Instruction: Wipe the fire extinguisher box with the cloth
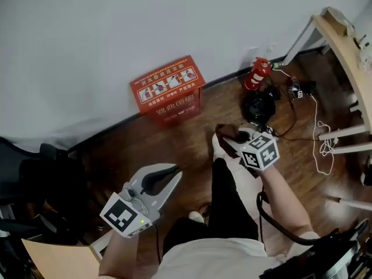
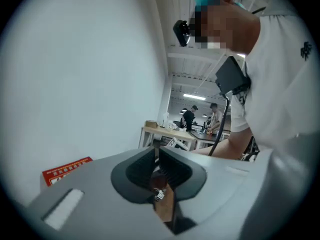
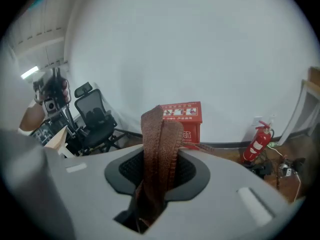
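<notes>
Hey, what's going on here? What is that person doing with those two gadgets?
A person holds a gripper in each hand above a wooden floor. The right gripper is clamped on a folded brown cloth. The left gripper is shut and carries nothing. The red fire extinguisher box sits on the floor against the wall ahead, and the cloth is not touching it, so wiping has not begun.

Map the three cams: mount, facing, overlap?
Head view: on the person's head, looking down at the floor; shows left gripper, right gripper holding the cloth.
Left gripper view: on the left gripper, facing back at the person's torso, jaws together.
Right gripper view: on the right gripper, facing the wall, cloth in its jaws.
Shared: all three show the red box.
</notes>
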The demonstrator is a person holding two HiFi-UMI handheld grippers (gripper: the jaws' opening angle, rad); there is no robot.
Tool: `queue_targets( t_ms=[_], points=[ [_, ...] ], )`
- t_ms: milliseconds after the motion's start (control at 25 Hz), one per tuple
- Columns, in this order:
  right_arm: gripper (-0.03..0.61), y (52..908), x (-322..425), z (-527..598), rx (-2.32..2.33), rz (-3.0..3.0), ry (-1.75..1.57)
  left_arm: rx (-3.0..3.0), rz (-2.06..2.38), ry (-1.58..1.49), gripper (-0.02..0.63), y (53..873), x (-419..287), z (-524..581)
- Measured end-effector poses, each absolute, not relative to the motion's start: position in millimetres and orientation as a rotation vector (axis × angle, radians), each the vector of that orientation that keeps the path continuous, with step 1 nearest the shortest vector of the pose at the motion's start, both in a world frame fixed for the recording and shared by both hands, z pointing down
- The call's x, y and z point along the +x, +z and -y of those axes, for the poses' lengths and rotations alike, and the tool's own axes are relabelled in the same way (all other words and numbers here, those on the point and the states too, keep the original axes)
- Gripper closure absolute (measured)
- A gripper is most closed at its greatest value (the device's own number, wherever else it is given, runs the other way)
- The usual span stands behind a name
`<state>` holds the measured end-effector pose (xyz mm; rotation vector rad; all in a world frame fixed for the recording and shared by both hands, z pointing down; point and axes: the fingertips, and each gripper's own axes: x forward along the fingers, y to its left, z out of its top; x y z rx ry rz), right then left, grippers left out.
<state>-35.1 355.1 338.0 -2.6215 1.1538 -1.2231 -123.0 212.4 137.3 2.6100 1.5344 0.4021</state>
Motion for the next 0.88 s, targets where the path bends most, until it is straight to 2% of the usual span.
queue_targets(
  t_ms=[320, 600, 880],
  points=[
    [0.482, 181.0, -240.7, -352.2, -2.675, -1.243, -1.13, 2.692, -1.496, 0.45, 0.591, 71.9, -287.1, -180.2],
    [0.482, 98.2, -313.6, -366.3, -2.742, -1.418, -0.987, 2.741, -1.287, 0.447, 0.591, 57.6, -369.5, -172.4],
    [0.482, 53.1, -370.1, -418.8, -2.777, -1.523, -0.886, 2.727, -1.189, 0.391, 0.591, 34.5, -424.5, -238.3]
  ],
)
